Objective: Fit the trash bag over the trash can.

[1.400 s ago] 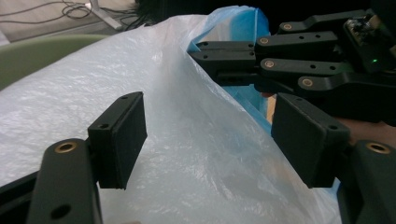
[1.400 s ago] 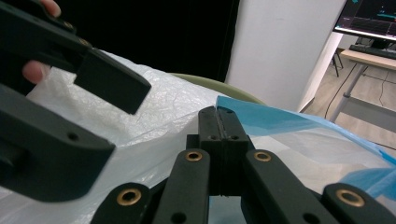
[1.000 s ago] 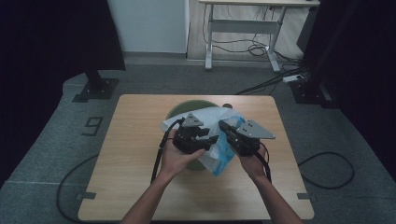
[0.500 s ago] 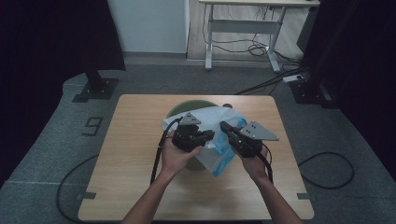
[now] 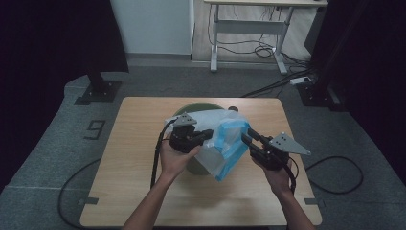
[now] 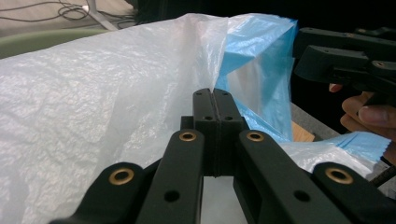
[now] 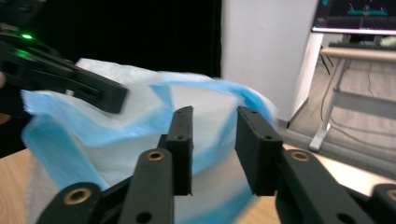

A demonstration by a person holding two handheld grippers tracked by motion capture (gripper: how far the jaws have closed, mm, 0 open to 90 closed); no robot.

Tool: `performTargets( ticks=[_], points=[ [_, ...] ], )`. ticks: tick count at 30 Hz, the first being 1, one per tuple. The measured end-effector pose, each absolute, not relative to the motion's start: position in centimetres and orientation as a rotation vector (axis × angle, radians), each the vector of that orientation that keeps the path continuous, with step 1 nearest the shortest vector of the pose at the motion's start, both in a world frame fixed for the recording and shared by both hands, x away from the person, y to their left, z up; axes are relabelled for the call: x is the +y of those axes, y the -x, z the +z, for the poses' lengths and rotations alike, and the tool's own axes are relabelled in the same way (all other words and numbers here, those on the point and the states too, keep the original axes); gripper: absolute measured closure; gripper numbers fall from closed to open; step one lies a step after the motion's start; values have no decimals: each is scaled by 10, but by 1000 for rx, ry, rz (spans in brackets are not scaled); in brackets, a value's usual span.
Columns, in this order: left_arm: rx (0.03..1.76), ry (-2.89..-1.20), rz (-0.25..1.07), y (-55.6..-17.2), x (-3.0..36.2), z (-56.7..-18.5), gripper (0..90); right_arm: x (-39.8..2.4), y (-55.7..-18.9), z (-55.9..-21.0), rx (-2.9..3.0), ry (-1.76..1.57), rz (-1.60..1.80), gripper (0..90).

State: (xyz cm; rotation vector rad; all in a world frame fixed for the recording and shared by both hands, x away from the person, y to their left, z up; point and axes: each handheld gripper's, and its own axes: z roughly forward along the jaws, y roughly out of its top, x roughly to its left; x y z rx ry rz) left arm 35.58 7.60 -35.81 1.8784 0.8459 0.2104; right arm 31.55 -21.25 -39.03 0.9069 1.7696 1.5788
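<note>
Now the left gripper pinches the bag's edge; right gripper, just opening, stands clear.

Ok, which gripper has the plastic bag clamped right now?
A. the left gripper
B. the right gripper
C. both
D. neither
A: in the left gripper view the left gripper has its jaws pressed together on a fold of the plastic bag, while the right gripper has just been opening and its jaws stand apart with nothing pinched between them.
</note>
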Motion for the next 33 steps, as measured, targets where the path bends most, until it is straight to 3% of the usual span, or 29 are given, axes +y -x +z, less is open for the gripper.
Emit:
performTargets(
  ticks=[10,11,14,15,33],
  points=[
    [848,-1865,206,-359,75,-360,899,-207,-325,-395,1781,-1000,1558,583],
    [850,-1863,207,-359,75,-360,899,-206,-328,-395,1777,-1018,1557,623],
    [867,-1838,213,-363,79,-360,899,-205,-337,-395,1773,-1030,1551,857],
    [874,-1829,212,-364,81,-360,899,-206,-338,-395,1773,-1018,1556,886],
    [945,-1714,289,-367,121,-357,900,-210,-304,-423,1799,-900,1576,888]
  ],
)
